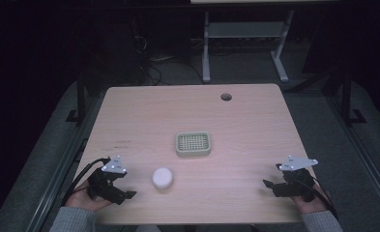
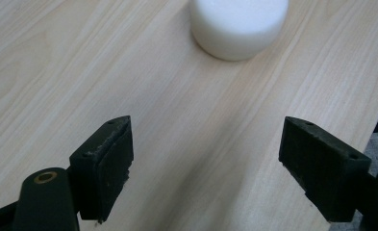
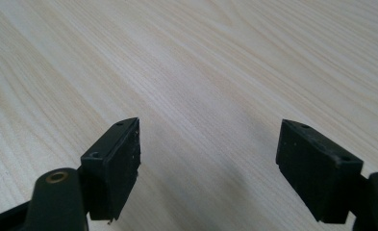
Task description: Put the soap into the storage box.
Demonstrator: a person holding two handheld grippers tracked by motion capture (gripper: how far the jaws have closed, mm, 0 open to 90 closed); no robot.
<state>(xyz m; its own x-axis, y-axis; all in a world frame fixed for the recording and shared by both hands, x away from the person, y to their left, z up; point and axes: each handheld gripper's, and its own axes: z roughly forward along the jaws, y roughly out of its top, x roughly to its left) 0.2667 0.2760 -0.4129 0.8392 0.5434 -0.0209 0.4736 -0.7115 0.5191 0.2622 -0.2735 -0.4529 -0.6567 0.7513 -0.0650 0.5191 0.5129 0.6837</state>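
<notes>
A white round puck-shaped object (image 1: 162,178) lies on the wooden table (image 1: 236,121) near its front edge, left of centre. Behind it, at mid-table, sits a pale green dish with a grid insert (image 1: 193,144). My left gripper (image 1: 124,192) rests at the front left, a short way left of the white object, jaws open and empty. In the left gripper view the white object (image 2: 238,25) sits ahead of the open left gripper (image 2: 206,159), beyond the jaws. My right gripper (image 1: 270,177) is at the front right, open; in its own view the right gripper (image 3: 208,161) has bare wood between its jaws.
A round cable hole (image 1: 226,96) sits near the table's far edge. Beyond the table stand the legs of another desk (image 1: 206,53) and loose cables on the floor. The table's right edge (image 2: 376,130) shows close to the left gripper's right jaw.
</notes>
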